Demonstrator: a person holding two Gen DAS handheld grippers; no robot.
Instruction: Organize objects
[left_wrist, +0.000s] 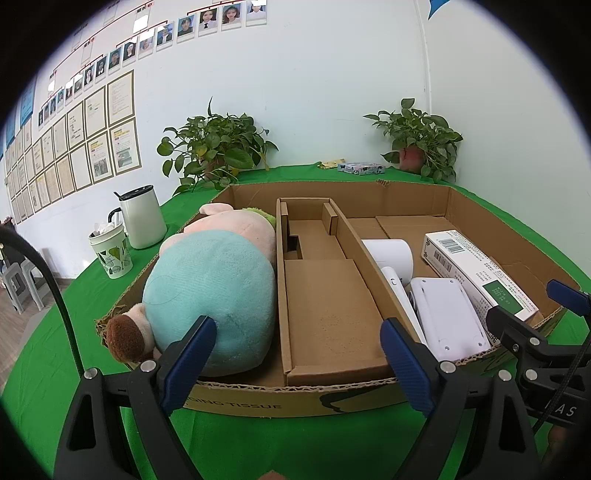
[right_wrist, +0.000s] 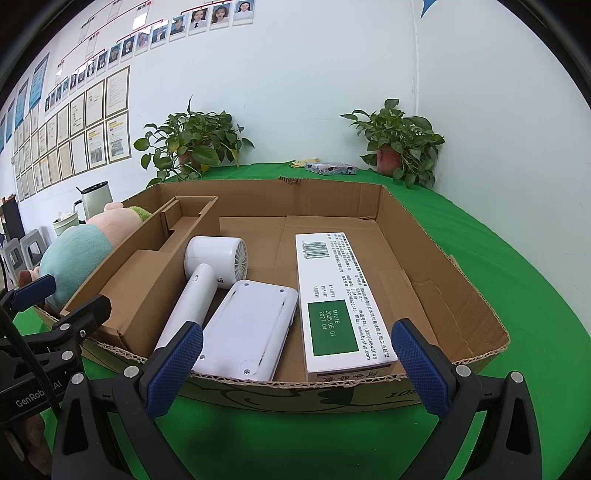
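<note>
**Left wrist view and right wrist view: open cardboard tray on a green-covered table**

Surface and room. A green cloth (left_wrist: 258, 435) covers the table on which the shallow cardboard tray (left_wrist: 258, 400) stands. A white wall closes the scene at 12 o'clock; toward 10 o'clock it carries rows of framed documents (left_wrist: 92, 147) below a line of portrait photographs.

Counts. Two potted plants: one (left_wrist: 214, 144) at 11 o'clock, one (left_wrist: 417, 140) at 1 o'clock, both at the table's far edge. Between them lies one small patterned box (left_wrist: 360, 168). At 9 o'clock, outside the tray, stand one white lidded mug (left_wrist: 142, 218) and one leaf-print paper cup (left_wrist: 110, 254), side by side.

Tray contents. One cardboard divider insert (left_wrist: 325, 295) splits the tray. In the left compartment lies one plush toy (left_wrist: 214, 291) with a teal body and pink head. In the right compartment, seen in the right wrist view, lie three items side by side: one white hair dryer (right_wrist: 207, 280) against the insert, one flat white device (right_wrist: 247, 328) with screw holes facing up, touching the dryer's handle, and one long white carton (right_wrist: 340, 299) with a barcode and a green label.

Tools. The left gripper (left_wrist: 299, 363) hovers at the tray's near wall at 6 o'clock, fingers spread wide, nothing between them. The right gripper (right_wrist: 299, 365) hovers likewise before the right compartment, fingers spread wide and empty.
</note>
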